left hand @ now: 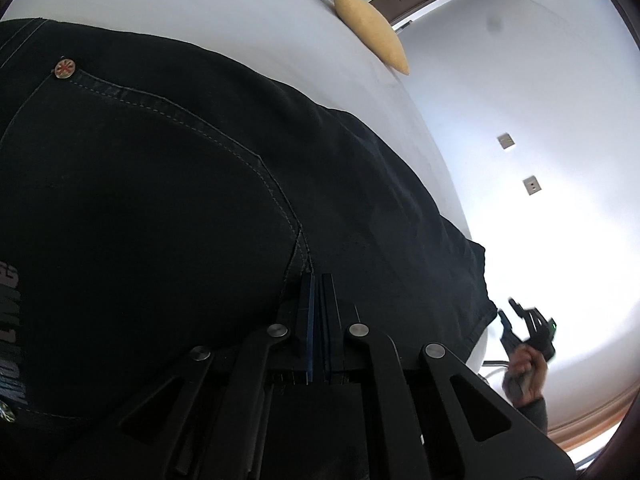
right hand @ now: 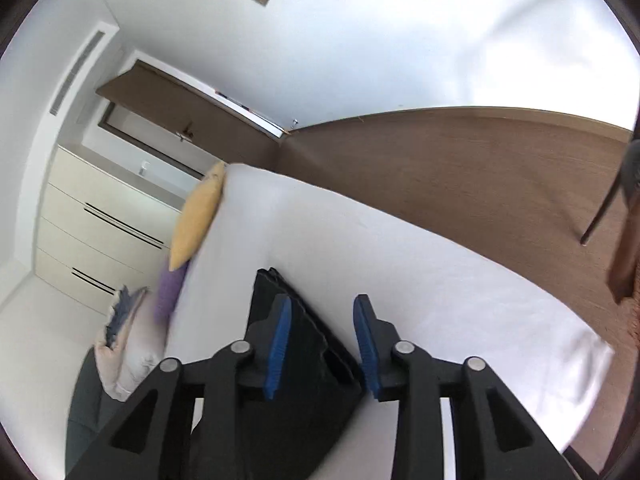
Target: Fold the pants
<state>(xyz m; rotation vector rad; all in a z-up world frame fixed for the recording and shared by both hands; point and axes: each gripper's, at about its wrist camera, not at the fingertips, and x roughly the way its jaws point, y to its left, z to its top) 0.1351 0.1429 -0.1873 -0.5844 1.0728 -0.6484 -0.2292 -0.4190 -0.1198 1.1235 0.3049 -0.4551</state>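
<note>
Pants (left hand: pixel 180 200), dark denim, lie on the white bed (left hand: pixel 248 32) and fill the left and centre of the left wrist frame, seat and back pocket up, one hem reaching the lower right. They look partly folded, apparently leg on leg, though I cannot tell how many layers there are. The left gripper (left hand: pixel 318 304) has its fingers pressed together at the seam, seemingly pinching cloth. The right gripper (right hand: pixel 322 340) hovers with fingers spread wide, holding nothing, above the dark fabric at lower centre of its view. Further folds likely remain.
</note>
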